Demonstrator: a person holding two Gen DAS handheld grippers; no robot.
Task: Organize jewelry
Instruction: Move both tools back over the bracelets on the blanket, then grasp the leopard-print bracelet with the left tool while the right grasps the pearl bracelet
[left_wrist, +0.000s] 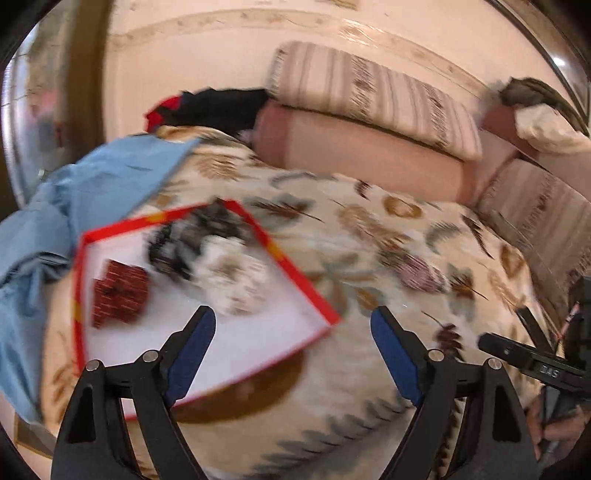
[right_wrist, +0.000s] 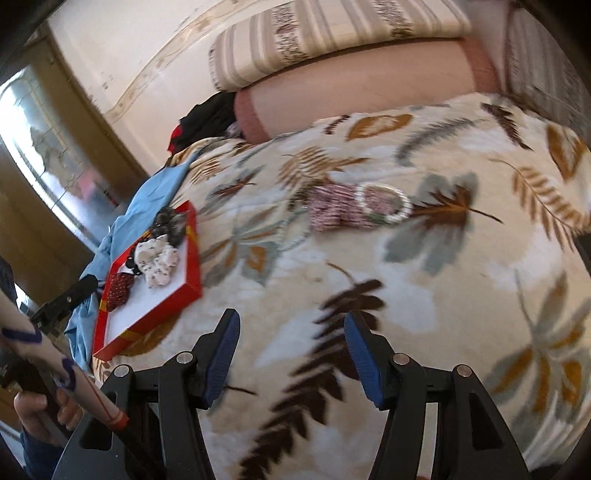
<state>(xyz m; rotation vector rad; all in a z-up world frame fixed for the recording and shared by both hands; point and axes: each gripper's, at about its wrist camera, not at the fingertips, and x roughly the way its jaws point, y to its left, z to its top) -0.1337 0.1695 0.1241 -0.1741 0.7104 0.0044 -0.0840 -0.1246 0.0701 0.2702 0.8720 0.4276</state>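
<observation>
1. Motion blur smears the left wrist view; the black scrunchie (left_wrist: 201, 236) and white patterned scrunchie (left_wrist: 231, 280) in the red-rimmed box lid (left_wrist: 295, 273) are hard to make out beside the dark red scrunchie (left_wrist: 120, 293).
2. Only the right wrist view shows a pearl bracelet (right_wrist: 384, 203) and pink striped scrunchie (right_wrist: 334, 208) near the middle of the leaf-patterned blanket (right_wrist: 443, 280), well apart from the lid.
3. Left gripper (left_wrist: 293, 323): jaws wide, empty. Right gripper (right_wrist: 291, 326): jaws apart, empty.
4. Blue cloth (left_wrist: 92, 184) lies at the blanket's edge, partly cut off.

Blanket (right_wrist: 424, 295) looked plush fleece, red box (right_wrist: 192, 236) matt cardboard, scrunchies (right_wrist: 159, 264) soft cloth, gripper pads (right_wrist: 221, 360) ribbed blue rubber.
</observation>
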